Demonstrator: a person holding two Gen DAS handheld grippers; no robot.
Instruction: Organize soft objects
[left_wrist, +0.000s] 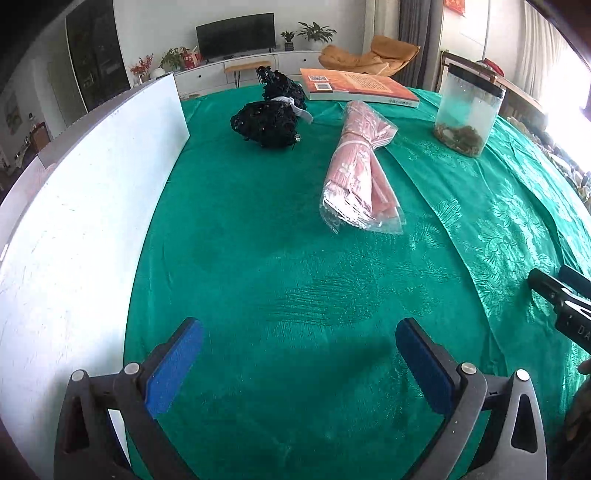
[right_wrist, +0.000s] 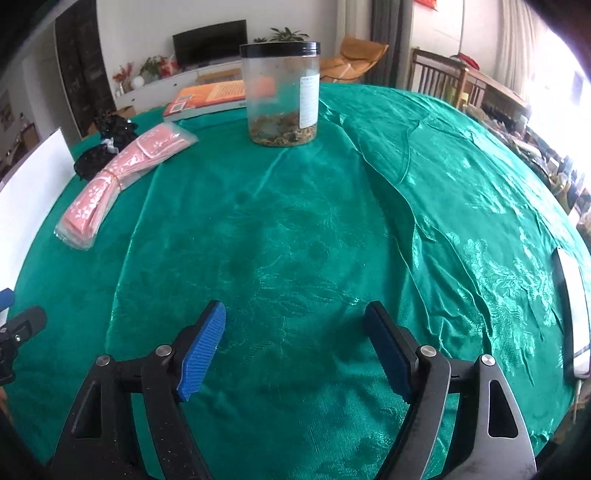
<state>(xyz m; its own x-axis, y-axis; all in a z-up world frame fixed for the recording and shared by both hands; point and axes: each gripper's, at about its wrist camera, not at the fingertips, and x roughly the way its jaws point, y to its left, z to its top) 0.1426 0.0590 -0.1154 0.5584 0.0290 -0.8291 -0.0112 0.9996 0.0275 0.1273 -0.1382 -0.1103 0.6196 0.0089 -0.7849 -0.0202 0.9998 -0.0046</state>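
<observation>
A pink cloth roll in clear plastic wrap (left_wrist: 356, 173) lies on the green tablecloth (left_wrist: 295, 280); it also shows in the right wrist view (right_wrist: 118, 177). A black lacy bundle tied with a white band (left_wrist: 271, 112) lies beyond it, also seen in the right wrist view (right_wrist: 105, 147). My left gripper (left_wrist: 299, 332) is open and empty, low over the cloth, well short of the pink roll. My right gripper (right_wrist: 295, 314) is open and empty over bare cloth, to the right of both soft objects.
A white board (left_wrist: 85, 229) lies along the left of the table. An orange book (left_wrist: 354, 86) lies at the far edge. A clear jar with a black lid (right_wrist: 282, 94) stands at the back. A white flat object (right_wrist: 572, 310) lies at the right edge.
</observation>
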